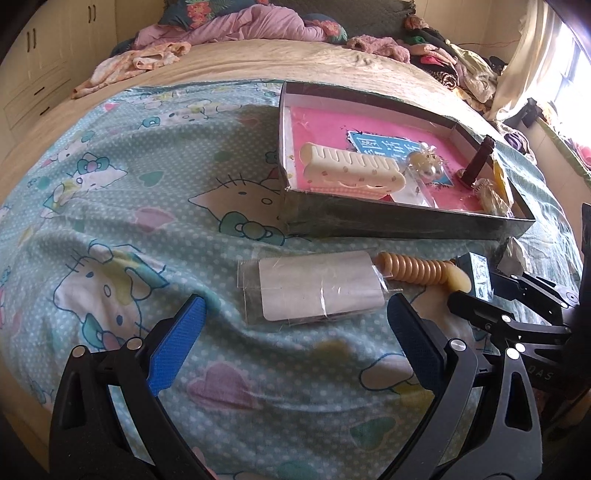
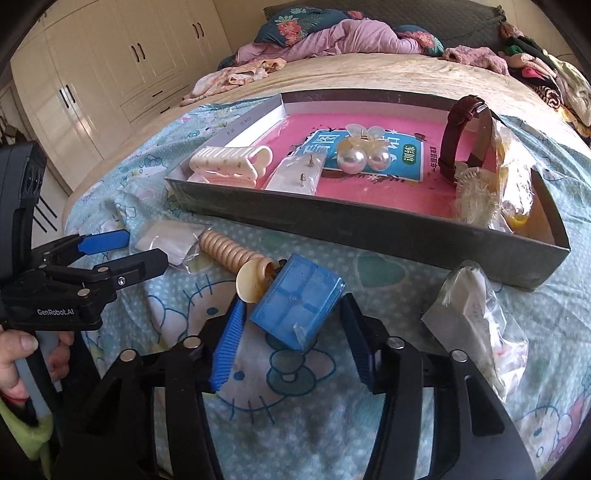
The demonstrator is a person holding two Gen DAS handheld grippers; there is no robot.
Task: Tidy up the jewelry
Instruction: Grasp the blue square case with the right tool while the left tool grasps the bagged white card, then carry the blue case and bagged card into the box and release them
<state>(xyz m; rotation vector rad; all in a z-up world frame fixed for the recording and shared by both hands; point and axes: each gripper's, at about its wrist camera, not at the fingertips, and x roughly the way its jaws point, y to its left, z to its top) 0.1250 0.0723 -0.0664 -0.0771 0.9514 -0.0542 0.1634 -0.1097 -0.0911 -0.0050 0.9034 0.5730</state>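
Note:
A shallow dark box [image 1: 399,221] [image 2: 369,229] with a pink lining lies on the bed. It holds a cream hair clip [image 1: 351,171] [image 2: 232,166], pearl ornaments [image 2: 360,157], a brown strap [image 2: 452,136] and bagged items. On the sheet in front lie a clear packet with a white card [image 1: 314,288] [image 2: 166,242], a tan ribbed coil [image 1: 417,271] [image 2: 229,251], a small blue box [image 2: 299,308] [image 1: 478,277] and a crumpled plastic bag [image 2: 476,317]. My left gripper [image 1: 295,343] [image 2: 122,251] is open just short of the packet. My right gripper [image 2: 295,350] is open with the blue box between its fingers, apart from both pads.
The Hello Kitty sheet [image 1: 129,221] covers the near bed. Piled clothes and bedding [image 1: 240,29] lie at the far end and far right [image 1: 461,70]. Cream wardrobes [image 2: 92,74] stand to the left.

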